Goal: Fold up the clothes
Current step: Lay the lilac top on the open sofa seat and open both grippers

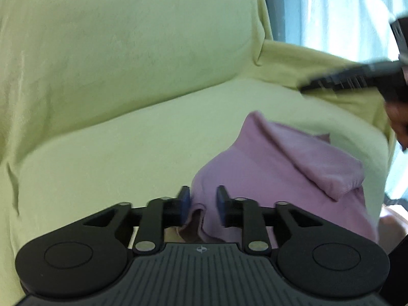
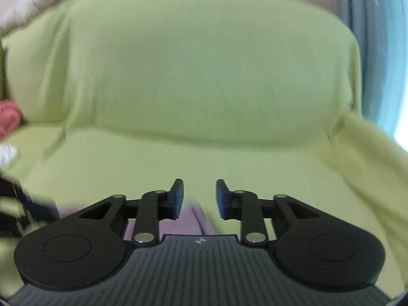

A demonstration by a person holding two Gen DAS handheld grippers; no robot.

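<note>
Left gripper [image 1: 202,205]: nearest in the left wrist view. We find its jaws parted, with a raised fold of the purple garment's [image 1: 280,168] near edge lying in the gap; the left blue pad [image 1: 185,204] touches the cloth, the right one stands clear of it. We record it as released, not clamped.

Right gripper [image 2: 199,199]: nearest in the right wrist view. We find its jaws parted with nothing between the blue pads. A strip of the purple cloth shows low in that view, under and behind the fingers.

Purple garment: we find it on the near right part of the sofa seat [image 1: 114,158], bunched, with one thick fold laid over its far right side and its near edge reaching the seat front.

Sofa cover [image 2: 204,76]: light green cloth over seat, backrest and the right armrest [image 1: 318,68], wrinkled at the corners.

Right gripper seen from the left wrist view: a dark blurred shape at the far right above the armrest, with part of the person's hand [image 1: 399,125] below it; the blur lets us say no more.

Left edge, right wrist view: a pink bundle [image 2: 9,119] and something white [image 2: 9,154] beside the seat; probably cloth, but the view is too blurred to confirm.

Far right: a pale blue curtain [image 1: 331,12] behind the sofa.
</note>
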